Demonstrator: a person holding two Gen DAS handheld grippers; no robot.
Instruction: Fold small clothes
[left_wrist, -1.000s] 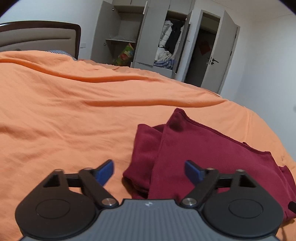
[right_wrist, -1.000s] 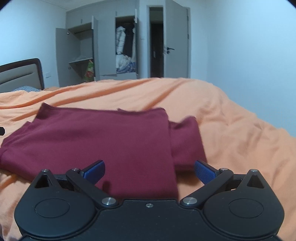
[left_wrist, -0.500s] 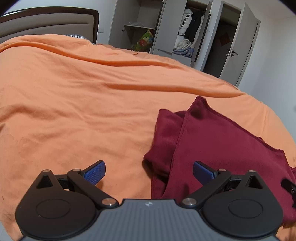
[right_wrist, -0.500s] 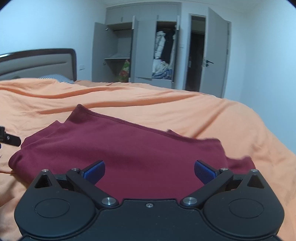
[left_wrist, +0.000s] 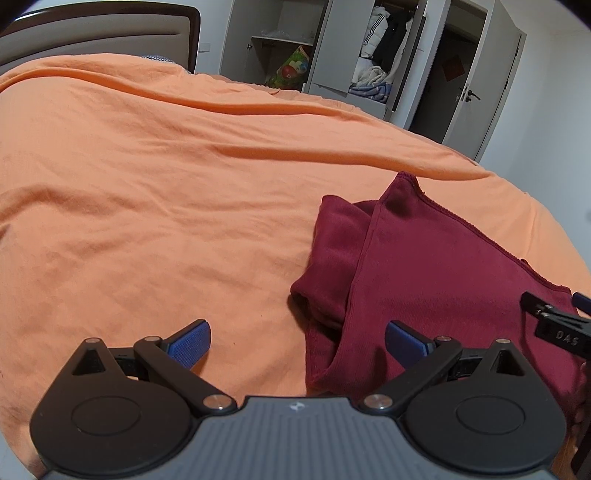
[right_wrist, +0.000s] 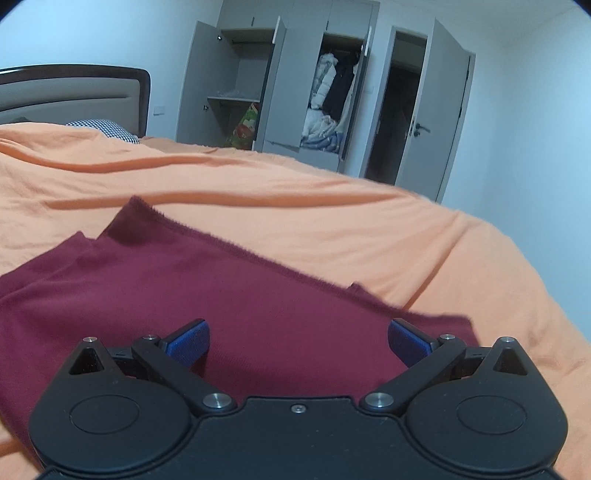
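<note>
1. Left gripper (left_wrist: 297, 341): jaws stood wide apart, holding nothing. Left blue pad (left_wrist: 190, 341) hung over bare sheet; the right one over the garment's near left edge.
2. Right gripper (right_wrist: 297, 341): jaws likewise spread wide, empty, both pads above the garment.
3. Garment (left_wrist: 436, 280): maroon, folded flat on the bed, a sleeve bunched under its left side. Far hem ran diagonally in the right view (right_wrist: 236, 291).
4. Right gripper's black tip showed at the left view's right margin (left_wrist: 554, 325), over the cloth.
5. Sheet (left_wrist: 166, 192): orange, creased, covering the bed.
6. Headboard (right_wrist: 74, 92) far left; wardrobe (right_wrist: 280, 88) beyond with doors open, clothes inside; a room door (right_wrist: 436, 118) ajar beside it.
</note>
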